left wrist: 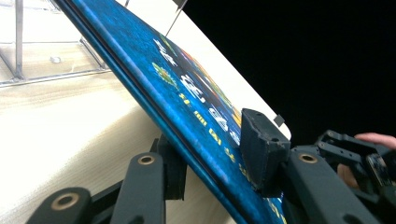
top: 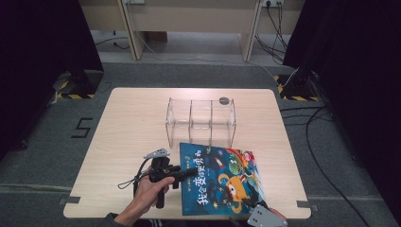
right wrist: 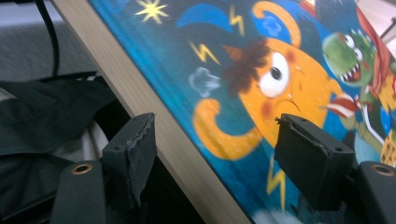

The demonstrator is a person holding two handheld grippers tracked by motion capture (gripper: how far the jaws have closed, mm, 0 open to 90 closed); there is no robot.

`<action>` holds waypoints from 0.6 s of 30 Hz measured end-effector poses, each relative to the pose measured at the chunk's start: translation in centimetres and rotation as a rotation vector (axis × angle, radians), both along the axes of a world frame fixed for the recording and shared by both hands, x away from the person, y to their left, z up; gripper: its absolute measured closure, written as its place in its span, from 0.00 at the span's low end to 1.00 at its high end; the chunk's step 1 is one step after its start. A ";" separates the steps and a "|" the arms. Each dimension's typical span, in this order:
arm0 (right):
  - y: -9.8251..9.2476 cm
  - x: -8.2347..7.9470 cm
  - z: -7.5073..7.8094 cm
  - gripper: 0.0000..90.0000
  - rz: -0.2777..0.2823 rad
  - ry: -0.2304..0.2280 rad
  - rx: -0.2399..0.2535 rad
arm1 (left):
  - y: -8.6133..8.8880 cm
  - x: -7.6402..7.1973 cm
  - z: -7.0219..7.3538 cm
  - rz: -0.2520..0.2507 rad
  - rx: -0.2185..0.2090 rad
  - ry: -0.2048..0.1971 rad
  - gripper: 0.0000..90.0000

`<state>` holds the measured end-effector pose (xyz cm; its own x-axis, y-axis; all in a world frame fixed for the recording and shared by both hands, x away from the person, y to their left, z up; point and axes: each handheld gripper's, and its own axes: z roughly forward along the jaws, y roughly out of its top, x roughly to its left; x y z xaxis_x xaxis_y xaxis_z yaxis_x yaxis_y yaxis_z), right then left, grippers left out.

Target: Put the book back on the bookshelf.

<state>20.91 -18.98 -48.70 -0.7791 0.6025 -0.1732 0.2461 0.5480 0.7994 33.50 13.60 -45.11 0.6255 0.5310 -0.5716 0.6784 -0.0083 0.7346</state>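
A blue picture book (top: 222,177) with an orange cartoon monster on its cover lies at the table's front right. My left gripper (top: 189,172) comes in from the left and is shut on the book's left edge. In the left gripper view the pads (left wrist: 261,149) clamp the book (left wrist: 187,88), which tilts up off the tabletop. My right gripper (top: 259,208) is at the book's front right corner by the table edge. In the right gripper view it (right wrist: 222,154) stands open. One jaw sits over the cover (right wrist: 280,84) and the other below the table's edge (right wrist: 154,116), neither pressing.
A clear acrylic organizer (top: 201,120) with three compartments stands just behind the book, mid-table, and appears in the left gripper view too (left wrist: 28,60). The wooden table (top: 132,123) is bare on its left half. Cables run over the floor at the right (top: 321,156).
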 end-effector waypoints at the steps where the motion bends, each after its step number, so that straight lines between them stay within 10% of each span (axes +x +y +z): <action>1: 0.2 0.0 0.0 0.33 0.002 -0.019 -0.015 | -0.1 0.0 0.1 0.002 0.002 0.000 0.69; 18: 4.7 0.6 -0.4 0.27 -0.056 -0.193 -0.139 | -0.6 -0.1 0.9 0.024 0.015 -0.003 0.69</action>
<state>21.50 -14.32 -49.15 -0.6894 0.6040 -0.3999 0.1296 0.6460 0.7522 33.42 12.98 -44.22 0.6143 0.5540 -0.5619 0.6765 -0.0032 0.7365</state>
